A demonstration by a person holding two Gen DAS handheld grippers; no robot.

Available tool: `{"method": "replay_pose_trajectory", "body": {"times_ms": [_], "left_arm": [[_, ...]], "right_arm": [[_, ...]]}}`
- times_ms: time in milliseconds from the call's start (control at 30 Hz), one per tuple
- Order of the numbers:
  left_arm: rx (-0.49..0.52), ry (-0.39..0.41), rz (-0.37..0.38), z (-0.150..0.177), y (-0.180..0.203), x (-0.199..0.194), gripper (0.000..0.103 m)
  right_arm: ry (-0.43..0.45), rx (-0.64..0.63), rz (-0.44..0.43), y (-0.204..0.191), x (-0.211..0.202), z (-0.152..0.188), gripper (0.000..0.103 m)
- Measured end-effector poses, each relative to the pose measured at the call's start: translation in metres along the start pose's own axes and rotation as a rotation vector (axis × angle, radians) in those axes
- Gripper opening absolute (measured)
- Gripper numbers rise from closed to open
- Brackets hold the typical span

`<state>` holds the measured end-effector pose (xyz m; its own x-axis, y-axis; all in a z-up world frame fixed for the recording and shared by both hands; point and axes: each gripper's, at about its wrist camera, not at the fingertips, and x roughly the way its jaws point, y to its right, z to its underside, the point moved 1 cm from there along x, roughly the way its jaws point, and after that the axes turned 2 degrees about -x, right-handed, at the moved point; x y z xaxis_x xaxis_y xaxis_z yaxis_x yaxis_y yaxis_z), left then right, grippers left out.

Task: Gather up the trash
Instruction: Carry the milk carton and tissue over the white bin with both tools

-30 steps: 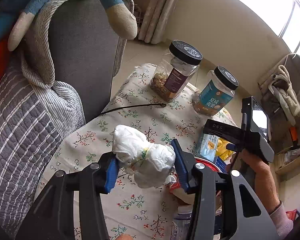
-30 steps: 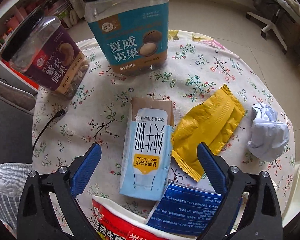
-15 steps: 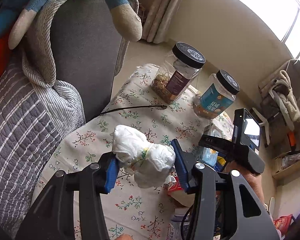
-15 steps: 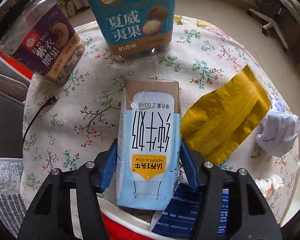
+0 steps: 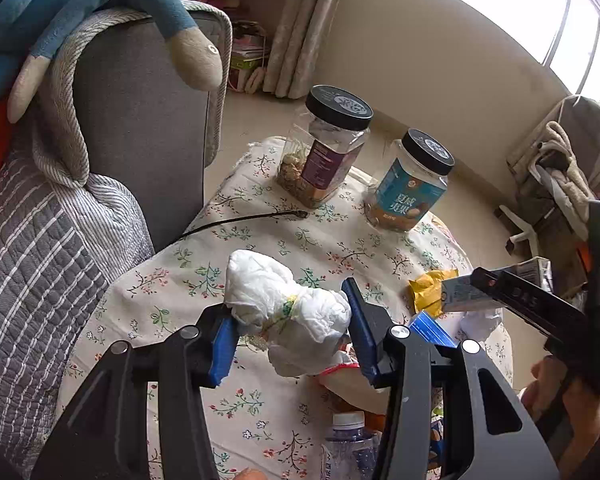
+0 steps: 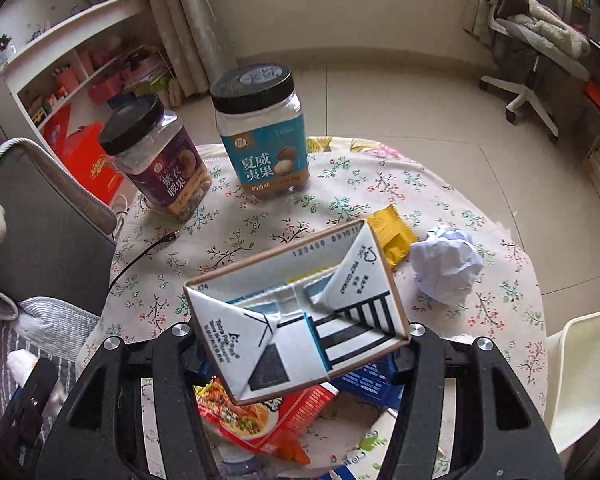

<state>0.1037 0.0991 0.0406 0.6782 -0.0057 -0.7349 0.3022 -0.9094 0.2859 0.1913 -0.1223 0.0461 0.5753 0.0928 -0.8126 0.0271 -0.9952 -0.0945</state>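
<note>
My right gripper (image 6: 300, 330) clamps the milk carton (image 6: 296, 312) above the floral table (image 6: 380, 184), long axis pointing away, base toward camera | my left gripper (image 5: 290, 330) pinches a crumpled tissue wad (image 5: 288, 314).

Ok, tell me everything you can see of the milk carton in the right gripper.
The milk carton is a small paperboard box, white and light blue with brown edges, black stripes and printed digits. It is clamped between the fingers of the right gripper, lifted clear of the floral tablecloth and tilted so that its folded end, with two triangular flaps, faces the camera. It hangs above a red snack packet. Only the gripper touches it.
</note>
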Motion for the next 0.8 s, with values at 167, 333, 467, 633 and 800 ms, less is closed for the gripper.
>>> {"method": "replay_pose_trajectory", "body": {"times_ms": [167,333,467,633,800], "left_arm": [[0.048,0.017,0.023,0.012,0.019,-0.004,0.048],[0.097,0.029,0.042,0.025,0.040,-0.009,0.048],[0.122,0.026,0.054,0.034,0.054,-0.011,0.048],[0.165,0.032,0.078,0.046,0.074,-0.013,0.048],[0.230,0.055,0.115,0.060,0.100,-0.018,0.048]], "right_arm": [[0.074,0.034,0.017,0.038,-0.039,0.020,0.055],[0.110,0.091,0.039,0.070,-0.058,0.043,0.055],[0.127,0.111,0.072,0.093,-0.064,0.058,0.055],[0.154,0.142,0.108,0.120,-0.071,0.074,0.055],[0.187,0.192,0.142,0.151,-0.079,0.090,0.055]]}}
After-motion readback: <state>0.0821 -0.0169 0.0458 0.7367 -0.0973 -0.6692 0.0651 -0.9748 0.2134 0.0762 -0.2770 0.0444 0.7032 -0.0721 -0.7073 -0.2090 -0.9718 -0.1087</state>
